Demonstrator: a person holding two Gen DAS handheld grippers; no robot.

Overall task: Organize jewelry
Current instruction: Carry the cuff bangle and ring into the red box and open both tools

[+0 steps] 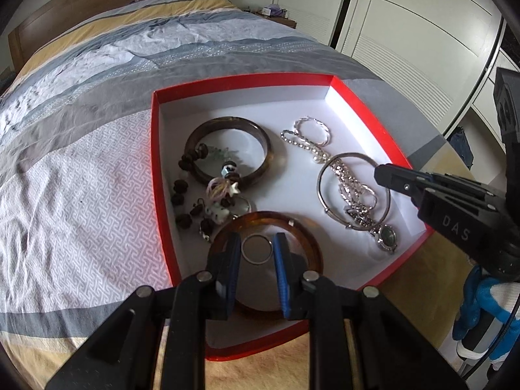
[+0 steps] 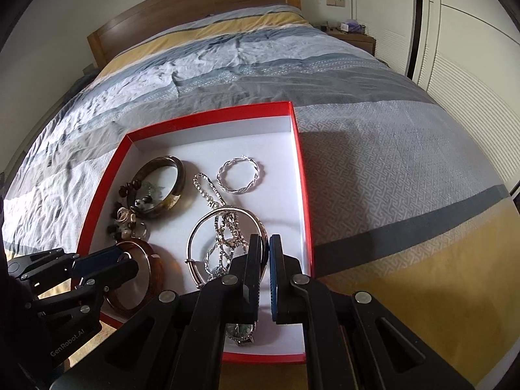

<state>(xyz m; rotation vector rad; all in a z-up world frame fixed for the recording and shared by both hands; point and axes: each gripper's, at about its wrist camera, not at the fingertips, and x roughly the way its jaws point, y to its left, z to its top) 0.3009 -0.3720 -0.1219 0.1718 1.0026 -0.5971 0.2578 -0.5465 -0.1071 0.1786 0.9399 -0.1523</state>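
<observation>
Red box (image 1: 364, 123) with white floor sits on striped bedspread (image 1: 97, 149), jewelry spread inside. Left gripper (image 1: 256, 247) reaches in low over the near edge, jaws apart, straddling a small silver ring (image 1: 256, 248) that lies within the amber bangle (image 1: 312, 243); pads beside the ring, contact unclear. Dark bangle (image 1: 227, 149) farther back with a beaded strand (image 1: 195, 195) draped across it. Right gripper (image 2: 266, 253) hangs over the silver bangle (image 2: 198, 237) and tangled chain (image 2: 224, 243), jaws nearly together, holding nothing visible. Twisted silver hoop (image 2: 239, 175) lies apart near the far wall; watch (image 1: 386, 235) at the near right corner
</observation>
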